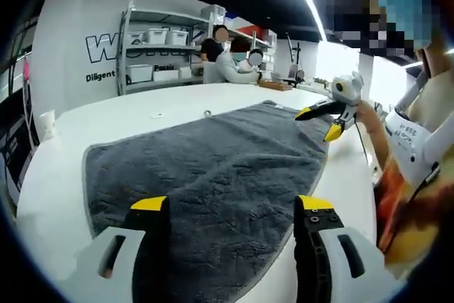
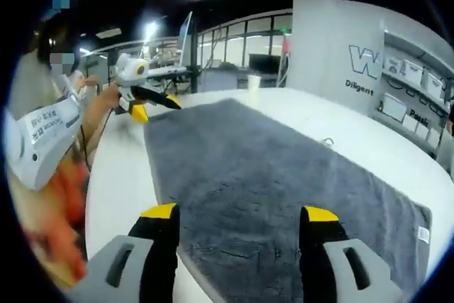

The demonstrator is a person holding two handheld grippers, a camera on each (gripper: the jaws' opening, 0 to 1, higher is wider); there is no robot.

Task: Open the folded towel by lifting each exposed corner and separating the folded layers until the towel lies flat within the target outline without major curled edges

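Observation:
A dark grey towel (image 1: pixel 213 168) lies spread open in a single layer on the white table (image 1: pixel 106 115). Its pale hem shows along the edges and no corner looks curled. In the left gripper view, my left gripper (image 1: pixel 233 207) hovers open over the towel's near end with nothing between its yellow tips. My right gripper (image 1: pixel 320 123) is open above the far right corner. The right gripper view has the same towel (image 2: pixel 269 175) lying lengthwise, with a small white label (image 2: pixel 423 234) at one corner. There my right gripper (image 2: pixel 240 212) is open above it and the left gripper (image 2: pixel 154 106) is open past the far corner.
A paper cup (image 1: pixel 47 124) stands near the table's edge, and a small ring (image 1: pixel 208 113) lies beyond the towel. Shelves with white bins (image 1: pixel 159 40) line the back wall. People (image 1: pixel 227 62) sit at the table's far end. The holder's white sleeve (image 2: pixel 42 140) is close by.

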